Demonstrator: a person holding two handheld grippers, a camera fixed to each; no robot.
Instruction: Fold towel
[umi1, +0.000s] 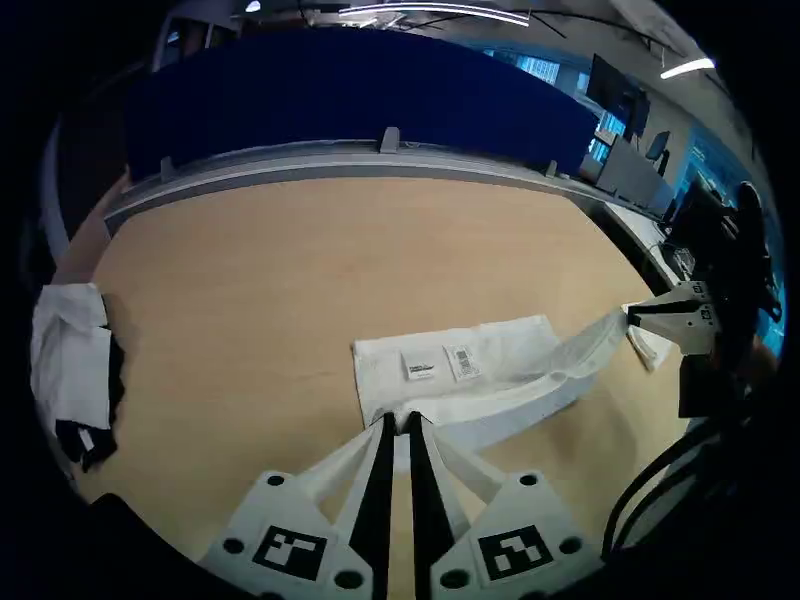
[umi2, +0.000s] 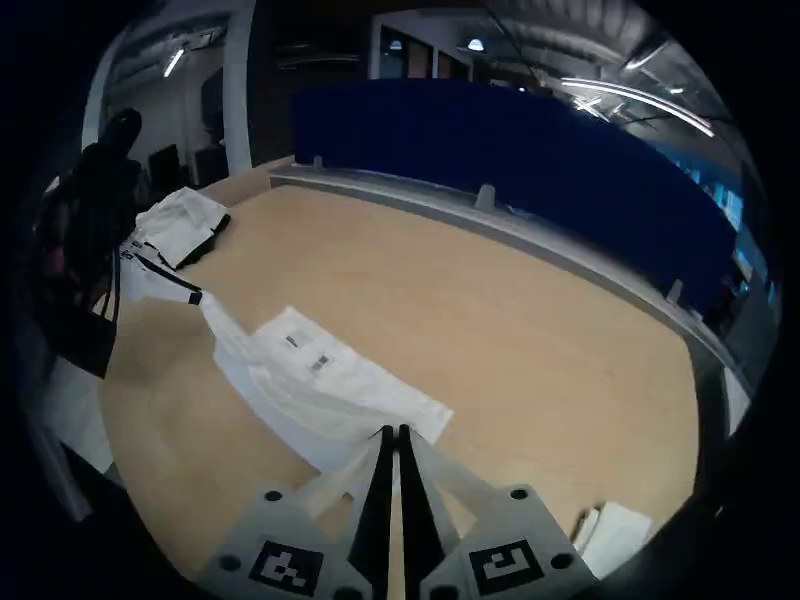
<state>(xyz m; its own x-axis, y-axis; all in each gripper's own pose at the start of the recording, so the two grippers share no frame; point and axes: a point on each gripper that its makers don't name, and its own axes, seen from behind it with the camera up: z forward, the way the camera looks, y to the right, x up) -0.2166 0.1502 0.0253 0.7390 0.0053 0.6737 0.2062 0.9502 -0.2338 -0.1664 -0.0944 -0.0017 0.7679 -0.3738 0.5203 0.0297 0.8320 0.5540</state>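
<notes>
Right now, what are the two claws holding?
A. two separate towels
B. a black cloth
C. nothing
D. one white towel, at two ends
D: the left claw and the right claw each pinch an edge of the same white towel on the wooden table.

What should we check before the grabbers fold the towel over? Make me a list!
1. Grip of the left gripper on the towel: ok, fingers closed on its near edge.
2. Grip of the right gripper: ok, closed on the towel too.
3. Held edge raised off the table: ok, it lifts toward the right gripper.
4. Bare wood beyond the towel to fold onto: ok.
5. The cloth pile out of the way: ok, it lies apart at the table's side.
6. Only one layer pinched: cannot tell.
</notes>
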